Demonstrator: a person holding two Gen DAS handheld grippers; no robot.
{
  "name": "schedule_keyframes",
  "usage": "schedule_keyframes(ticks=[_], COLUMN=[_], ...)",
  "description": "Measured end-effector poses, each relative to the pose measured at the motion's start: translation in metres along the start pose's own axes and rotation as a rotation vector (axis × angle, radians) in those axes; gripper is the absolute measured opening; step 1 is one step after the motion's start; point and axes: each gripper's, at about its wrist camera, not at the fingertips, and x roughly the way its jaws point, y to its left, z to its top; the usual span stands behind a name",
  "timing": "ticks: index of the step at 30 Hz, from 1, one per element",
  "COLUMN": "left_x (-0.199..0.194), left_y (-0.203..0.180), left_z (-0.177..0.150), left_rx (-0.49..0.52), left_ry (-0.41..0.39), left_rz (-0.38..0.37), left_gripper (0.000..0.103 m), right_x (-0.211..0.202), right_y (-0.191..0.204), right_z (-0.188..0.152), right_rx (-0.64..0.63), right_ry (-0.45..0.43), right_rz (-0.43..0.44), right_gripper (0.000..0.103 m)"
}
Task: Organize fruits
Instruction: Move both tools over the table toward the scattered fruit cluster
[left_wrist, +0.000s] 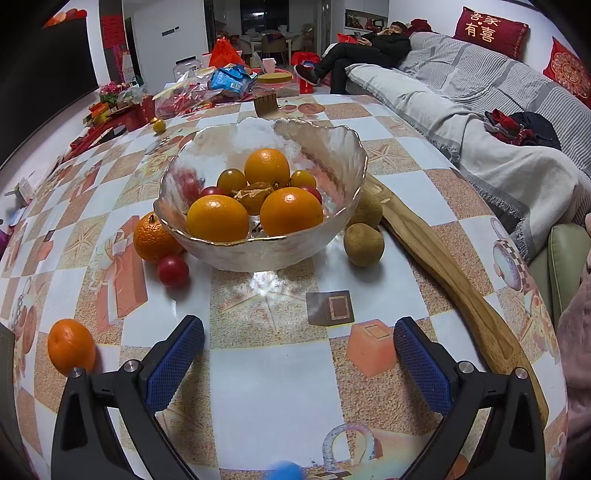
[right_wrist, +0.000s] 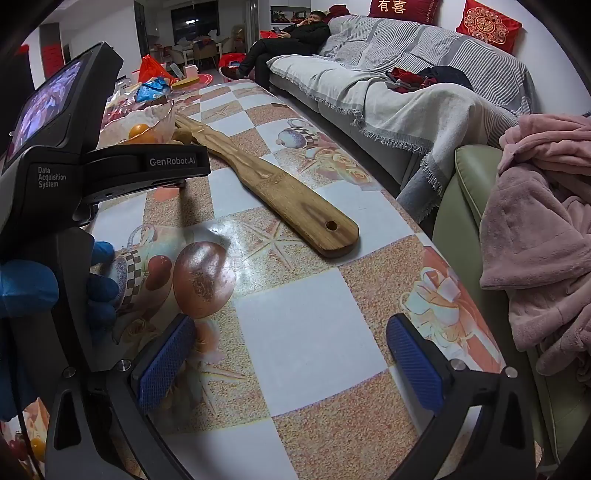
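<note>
A glass bowl holds several oranges, small tomatoes and a brown dried fruit. Loose beside it on the patterned table lie a mandarin, a red tomato, another orange at the near left, and two brown-green fruits on the right. My left gripper hovers open in front of the bowl, nothing between its blue pads. My right gripper is open over bare table, right of the left device. The bowl shows partly behind that device.
A long wooden paddle lies along the right table edge, also seen as the paddle. Bags, boxes and a small yellow fruit crowd the far end. A sofa with a seated person runs along the right; a pink robe hangs nearby.
</note>
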Motion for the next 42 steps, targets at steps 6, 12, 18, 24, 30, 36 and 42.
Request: schedule_keyframes(ticks=[6,12,18,24,30,36,42], left_x=[-0.011,-0.08,-0.107,-0.111,-0.113,-0.111,-0.109], left_y=[-0.001,0.042,0.11,0.165,0.195,0.195,0.198], left_z=[0.006,0.013,0.009,-0.026,-0.044,-0.036,-0.031], left_rx=[0.081,0.054,-0.04,-0.131,-0.147,-0.134,-0.113], left_ry=[0.052,-0.055,0.089,0.22,0.247,0.303,0.313], left_rz=[-0.039,-0.098,-0.027,0.119,0.118,0.088,0.058], left_gripper=[0.103,0.103,0.103,0.103,0.103,0.103,0.103], right_x=[0.001,0.008,-0.015,-0.026,-0.028,-0.039,-0.049], right_y=[-0.001,0.001,0.002,0.024,0.057,0.078,0.09], right_z=[0.001,0.018,0.036,0.063,0.067,0.057,0.054], right_rx=[-0.006,-0.12,-0.148,-0.191,-0.249,-0.244,-0.217], right_ry=[0.008,0.202,0.231,0.281,0.343,0.358,0.365], right_rz=[-0.002,0.02,0.117,0.232,0.281,0.28,0.28], right_gripper=[0.103,0.103,0.103,0.103,0.103,0.103,0.103])
